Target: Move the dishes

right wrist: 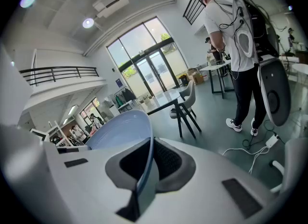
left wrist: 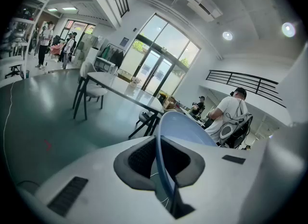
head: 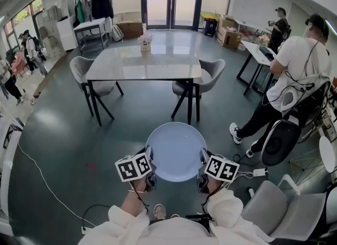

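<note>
A round pale blue plate hangs level in the air above the floor, held from both sides. My left gripper is shut on its left rim, and the plate runs edge-on between the dark pads in the left gripper view. My right gripper is shut on the right rim, where the plate shows the same way in the right gripper view. A white table with a small flower pot stands ahead, a few steps off.
Grey chairs flank the table. A person in a white shirt stands at the right by a desk. An office chair sits close at lower right, and cables trail over the floor at left.
</note>
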### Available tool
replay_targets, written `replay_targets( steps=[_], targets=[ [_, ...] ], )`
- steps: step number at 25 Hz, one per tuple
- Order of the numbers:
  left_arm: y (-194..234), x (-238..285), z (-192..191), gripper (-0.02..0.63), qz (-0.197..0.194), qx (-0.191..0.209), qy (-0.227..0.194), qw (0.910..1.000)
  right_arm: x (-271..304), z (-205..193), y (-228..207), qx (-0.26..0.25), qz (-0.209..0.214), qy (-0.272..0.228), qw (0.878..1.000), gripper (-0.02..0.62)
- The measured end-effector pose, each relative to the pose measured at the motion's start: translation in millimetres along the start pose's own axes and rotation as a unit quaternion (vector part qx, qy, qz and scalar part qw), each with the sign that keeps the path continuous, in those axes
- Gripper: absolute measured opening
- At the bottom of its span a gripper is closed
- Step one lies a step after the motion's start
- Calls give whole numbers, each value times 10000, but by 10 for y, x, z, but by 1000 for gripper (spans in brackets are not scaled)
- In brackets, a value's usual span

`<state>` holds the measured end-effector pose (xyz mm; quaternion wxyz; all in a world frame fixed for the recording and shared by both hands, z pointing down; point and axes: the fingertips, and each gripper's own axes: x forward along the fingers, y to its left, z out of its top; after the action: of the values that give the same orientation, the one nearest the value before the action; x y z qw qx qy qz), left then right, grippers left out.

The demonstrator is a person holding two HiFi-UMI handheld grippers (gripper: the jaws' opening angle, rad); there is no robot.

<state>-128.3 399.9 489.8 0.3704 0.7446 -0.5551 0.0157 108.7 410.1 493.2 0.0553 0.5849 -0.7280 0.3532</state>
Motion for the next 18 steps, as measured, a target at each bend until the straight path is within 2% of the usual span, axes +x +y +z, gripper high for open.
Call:
replay_targets(
  steps=[18],
  targets=[
    [179,-32,67,21,-29,-41,-46,10000,91,-97,141,151,72,2,9999,72]
  ],
)
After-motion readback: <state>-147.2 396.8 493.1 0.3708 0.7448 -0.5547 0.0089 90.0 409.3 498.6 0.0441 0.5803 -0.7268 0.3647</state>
